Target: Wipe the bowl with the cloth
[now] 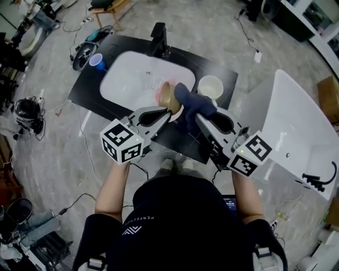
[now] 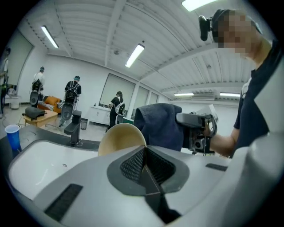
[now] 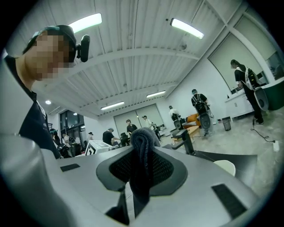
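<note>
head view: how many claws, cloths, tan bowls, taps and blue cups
claws: 2, left claw and right claw
cloth: 1
tan bowl: 1
tap: 1
blue cup: 1
total: 6

Sink and surroundings, picked up from overhead
A white sink (image 1: 127,74) is seen set into a black counter (image 1: 87,90). A black faucet (image 1: 159,39) is mounted at the sink's far edge. A blue cup (image 1: 97,61) is stood just left of the sink, a white cup (image 1: 211,86) just right. A white bathtub (image 1: 296,132) is placed well right of the sink, and a wooden chair (image 1: 114,8) is spotted beyond it.
</note>
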A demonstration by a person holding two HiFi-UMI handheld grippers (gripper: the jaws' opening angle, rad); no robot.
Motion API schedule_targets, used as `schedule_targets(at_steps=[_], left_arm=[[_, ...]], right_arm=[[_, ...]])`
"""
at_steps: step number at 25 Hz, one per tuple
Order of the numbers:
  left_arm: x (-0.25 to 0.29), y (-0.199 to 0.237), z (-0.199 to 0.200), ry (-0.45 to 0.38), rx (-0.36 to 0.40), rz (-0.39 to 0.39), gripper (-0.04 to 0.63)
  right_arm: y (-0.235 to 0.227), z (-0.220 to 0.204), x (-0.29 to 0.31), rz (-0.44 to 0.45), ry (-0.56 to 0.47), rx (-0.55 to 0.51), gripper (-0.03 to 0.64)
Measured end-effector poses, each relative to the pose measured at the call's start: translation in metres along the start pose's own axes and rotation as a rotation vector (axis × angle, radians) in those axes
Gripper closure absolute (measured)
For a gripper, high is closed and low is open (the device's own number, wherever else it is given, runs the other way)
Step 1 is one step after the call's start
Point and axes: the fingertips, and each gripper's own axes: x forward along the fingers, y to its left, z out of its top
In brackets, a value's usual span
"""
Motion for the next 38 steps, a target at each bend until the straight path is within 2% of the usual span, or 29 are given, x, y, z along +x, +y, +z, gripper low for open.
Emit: schedule_targets(at_steps=[4, 12, 23, 28, 31, 33, 36, 38], left_arm=[[-0.009, -0.007, 0.009, -0.025, -0.005, -0.009, 0.580], [-0.013, -0.024, 0.012, -0.007, 0.059, -0.071, 0.580], [-0.020, -0.049, 0.002, 0.061, 0.158, -0.271, 0.580], [-0.019, -0.057, 0.008, 0.051, 0.172, -0.349, 0.580], [-0.021, -0.061, 0.014, 0.049, 0.182, -0.384, 0.580], [-0.025, -0.065, 0.019, 0.042, 0.188, -0.417, 0.580], [-0.034, -0.076, 0.027, 0.015, 0.210, -0.495, 0.578], [-0.042, -0.084, 0.036, -0.035, 0.208, -0.557, 0.580]], right_arm=[[0.013, -0.004, 0.015, 0.061, 0.020, -0.040, 0.528], [0.004, -0.007, 0.030, 0.059, 0.050, -0.102, 0.528], [-0.015, -0.009, 0.023, 0.000, 0.066, -0.129, 0.528], [-0.029, -0.008, 0.018, -0.023, 0.075, -0.121, 0.528], [-0.032, -0.005, 0.015, 0.005, 0.073, -0.061, 0.528], [-0.031, -0.002, 0.013, 0.030, 0.069, -0.060, 0.528], [-0.031, 0.000, 0.010, 0.047, 0.068, -0.072, 0.528], [-0.031, -0.001, 0.008, 0.053, 0.071, -0.078, 0.528]])
